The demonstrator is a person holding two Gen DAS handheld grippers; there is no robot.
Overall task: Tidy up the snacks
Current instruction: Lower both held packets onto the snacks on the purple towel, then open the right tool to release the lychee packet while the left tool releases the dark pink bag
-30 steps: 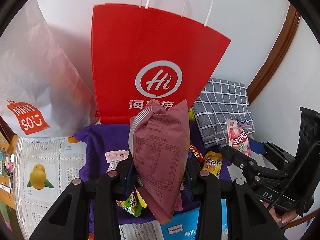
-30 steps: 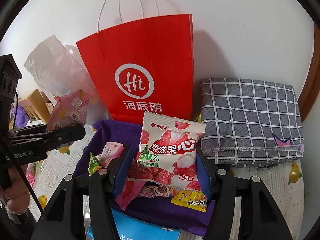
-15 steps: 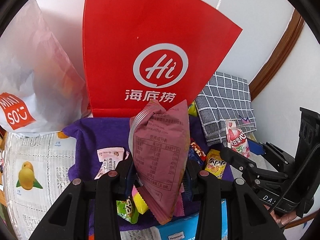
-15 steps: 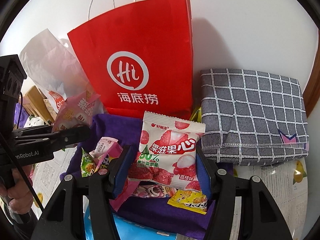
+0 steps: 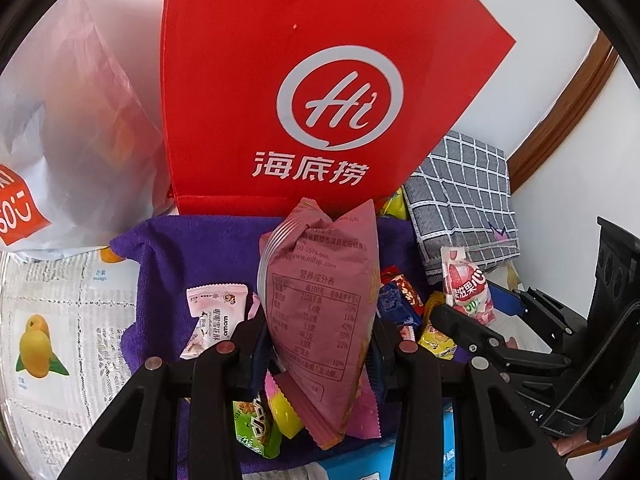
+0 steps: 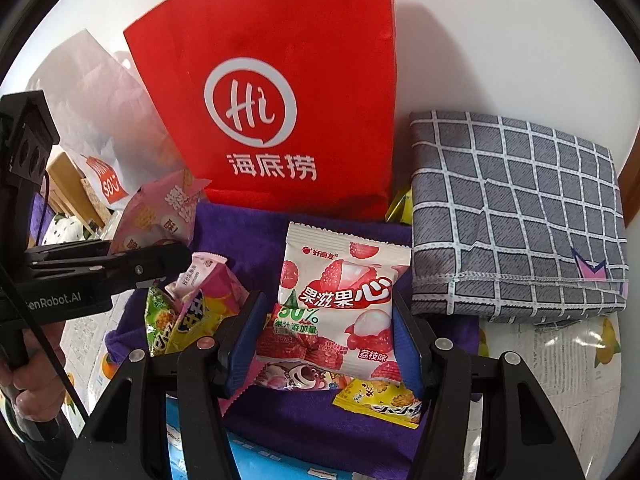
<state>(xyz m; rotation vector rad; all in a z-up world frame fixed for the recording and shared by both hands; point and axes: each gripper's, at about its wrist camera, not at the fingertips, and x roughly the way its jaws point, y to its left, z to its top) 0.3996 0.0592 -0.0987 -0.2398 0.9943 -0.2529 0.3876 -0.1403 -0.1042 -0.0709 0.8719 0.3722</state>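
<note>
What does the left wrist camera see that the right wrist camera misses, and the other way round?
Only the left wrist view shows the printed back of the pink snack bag clamped in the left hand-held gripper, plus a small blue packet beside it.

Only the right wrist view shows the face of the lychee candy bag clamped in the right hand-held gripper, and the person's hand on the other handle.

Both show the red paper bag, the purple towel, the grey checked cloth and the white plastic bag.

Paper bag [image 6: 272,92] behind towel [image 6: 320,412]; snacks [image 6: 376,400] thereon
</note>
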